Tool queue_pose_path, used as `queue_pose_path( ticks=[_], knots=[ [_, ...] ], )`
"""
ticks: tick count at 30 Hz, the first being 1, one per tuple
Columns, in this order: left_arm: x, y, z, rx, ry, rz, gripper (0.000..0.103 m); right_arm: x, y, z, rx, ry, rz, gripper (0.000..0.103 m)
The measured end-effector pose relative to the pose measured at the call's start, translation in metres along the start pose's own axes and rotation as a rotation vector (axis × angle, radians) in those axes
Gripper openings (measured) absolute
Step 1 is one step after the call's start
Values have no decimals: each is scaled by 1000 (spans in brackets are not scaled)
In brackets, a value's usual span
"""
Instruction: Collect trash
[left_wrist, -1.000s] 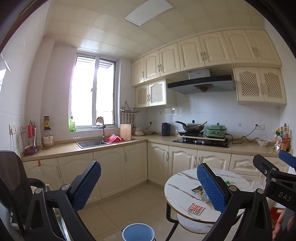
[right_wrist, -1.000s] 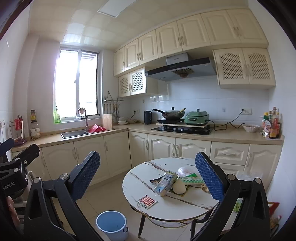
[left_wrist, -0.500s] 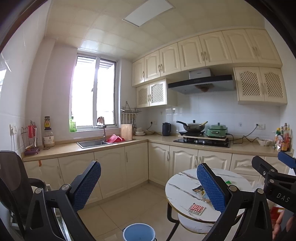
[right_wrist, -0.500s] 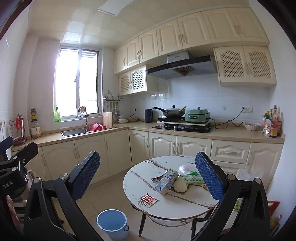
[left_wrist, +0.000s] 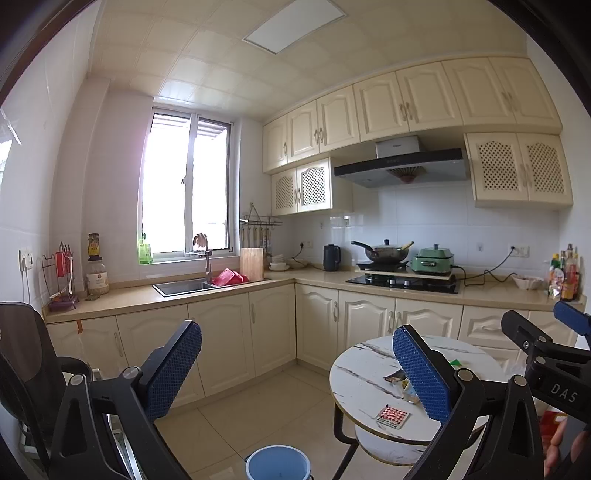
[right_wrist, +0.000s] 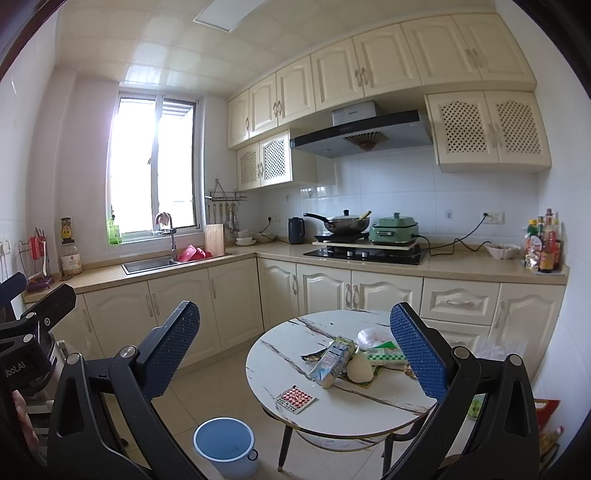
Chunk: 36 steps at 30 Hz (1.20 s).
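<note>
Kitchen scene, viewed from both wrists. Left tongs (left_wrist: 295, 363) spread wide, nothing between the blue pads (left_wrist: 173, 367), held above the floor with a dark chair (left_wrist: 26, 369) at the left edge. Right tongs (right_wrist: 295, 354) likewise spread wide and holding nothing, seen also at the right edge of the left view (left_wrist: 546, 354).

Round marble tabletop (right_wrist: 295, 347) ahead and right, carrying the trash. Near its front edge, a red-and-white checkered packet (right_wrist: 295, 398), lying flat and apart from the rest; same packet (left_wrist: 393, 416) in the left view. Behind it, a heap: a blue-green carton (right_wrist: 332, 361) tilted on its side, touching a pale rounded lump (right_wrist: 360, 369); just behind those, a green-and-white wrapper (right_wrist: 384, 356) and a crumpled clear bag (right_wrist: 371, 336). A dark torn wrapper (right_wrist: 314, 356) just left of the carton. Part of the heap hidden behind the right pad (right_wrist: 417, 358).

On the floor, left of the tabletop's legs, a blue bucket (right_wrist: 226, 445), upright and open; same bucket (left_wrist: 277, 463) at the bottom of the left view.

Farther back, along the wall counter: sink (right_wrist: 147, 264), wok (right_wrist: 345, 223) on the hob, green cooker (right_wrist: 393, 229) beside it, black kettle (right_wrist: 296, 230), bottles (right_wrist: 545, 243) at the far right.
</note>
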<state>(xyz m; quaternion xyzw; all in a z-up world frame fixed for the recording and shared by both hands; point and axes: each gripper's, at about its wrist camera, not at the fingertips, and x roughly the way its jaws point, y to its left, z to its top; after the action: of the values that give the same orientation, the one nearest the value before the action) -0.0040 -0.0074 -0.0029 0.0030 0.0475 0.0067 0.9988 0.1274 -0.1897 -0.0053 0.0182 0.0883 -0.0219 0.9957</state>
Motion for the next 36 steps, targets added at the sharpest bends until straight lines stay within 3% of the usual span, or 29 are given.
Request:
queue_pose_path(
  ticks=[24,36],
  knots=[
    [7,-2,-2,9,12,-4,102,5,-3,-3,4,9,-6,103],
    [53,-17,-20,27,63,-24,102,29,-37,-24,41,53,-55,103]
  ],
)
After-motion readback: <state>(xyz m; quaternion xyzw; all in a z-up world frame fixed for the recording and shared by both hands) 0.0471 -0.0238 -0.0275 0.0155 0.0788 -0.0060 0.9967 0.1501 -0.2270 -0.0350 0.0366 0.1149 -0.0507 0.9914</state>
